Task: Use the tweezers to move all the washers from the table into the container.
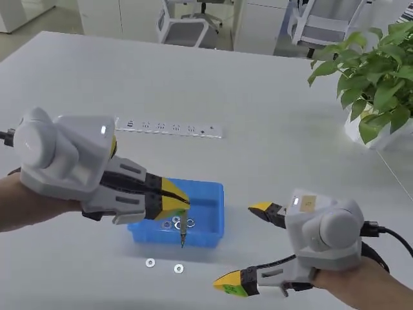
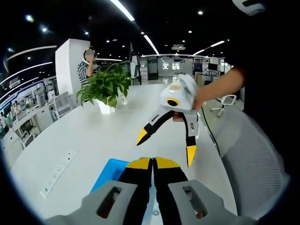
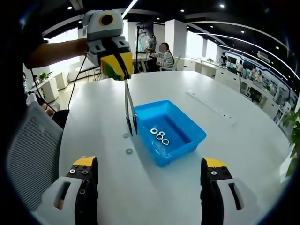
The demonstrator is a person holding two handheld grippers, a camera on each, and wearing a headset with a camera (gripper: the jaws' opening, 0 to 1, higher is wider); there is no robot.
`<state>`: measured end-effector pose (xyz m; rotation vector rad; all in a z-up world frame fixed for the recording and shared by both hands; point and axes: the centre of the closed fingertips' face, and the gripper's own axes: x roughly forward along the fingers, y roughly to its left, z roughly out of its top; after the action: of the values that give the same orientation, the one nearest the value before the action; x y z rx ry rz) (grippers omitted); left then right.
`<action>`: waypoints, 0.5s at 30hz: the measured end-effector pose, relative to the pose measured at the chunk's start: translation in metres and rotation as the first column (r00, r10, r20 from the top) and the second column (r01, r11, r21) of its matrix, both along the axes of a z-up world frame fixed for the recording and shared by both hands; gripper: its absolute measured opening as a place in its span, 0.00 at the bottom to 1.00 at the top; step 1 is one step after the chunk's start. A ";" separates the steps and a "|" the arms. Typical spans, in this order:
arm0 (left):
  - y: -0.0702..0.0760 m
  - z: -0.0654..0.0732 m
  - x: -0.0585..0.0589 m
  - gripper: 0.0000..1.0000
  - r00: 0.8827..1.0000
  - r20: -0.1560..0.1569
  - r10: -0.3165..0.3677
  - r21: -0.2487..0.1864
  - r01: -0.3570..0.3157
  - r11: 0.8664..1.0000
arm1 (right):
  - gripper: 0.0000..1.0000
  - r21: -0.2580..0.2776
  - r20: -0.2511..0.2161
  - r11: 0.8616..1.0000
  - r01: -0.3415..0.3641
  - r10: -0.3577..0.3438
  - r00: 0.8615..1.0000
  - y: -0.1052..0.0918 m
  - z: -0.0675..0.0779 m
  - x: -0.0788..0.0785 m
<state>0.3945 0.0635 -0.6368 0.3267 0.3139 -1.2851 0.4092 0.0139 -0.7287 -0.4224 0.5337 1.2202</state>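
Right gripper (image 1: 240, 245): I read its fingers wide apart, empty. Left gripper (image 1: 182, 201): fingers together, clamped on tweezers (image 1: 182, 232) that hang below them, tips at the blue container (image 1: 218, 197) edge. Washers (image 3: 160, 136) inside the container; two loose washers (image 1: 150, 262) on the table (image 1: 258, 97), near the tweezer tips.

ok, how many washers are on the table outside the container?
2. Both on the table in front of the blue container: left washer, right washer, close together, not touching. Covered table patches may hide more.
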 end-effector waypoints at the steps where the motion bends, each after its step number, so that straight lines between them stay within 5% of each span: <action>1: 0.000 -0.001 -0.001 0.05 1.000 0.002 -0.003 0.001 0.003 1.000 | 0.95 0.000 -0.002 1.000 0.003 -0.003 1.000 0.000 -0.001 0.000; 15: -0.002 -0.022 -0.012 0.05 0.999 -0.032 -0.035 0.006 0.035 0.999 | 1.00 -0.011 -0.029 1.000 0.004 -0.005 1.000 0.001 -0.010 -0.007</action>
<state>0.3829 0.0616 -0.6587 0.3187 0.3413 -1.3246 0.4019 0.0154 -0.7390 -0.4130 0.5659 1.2212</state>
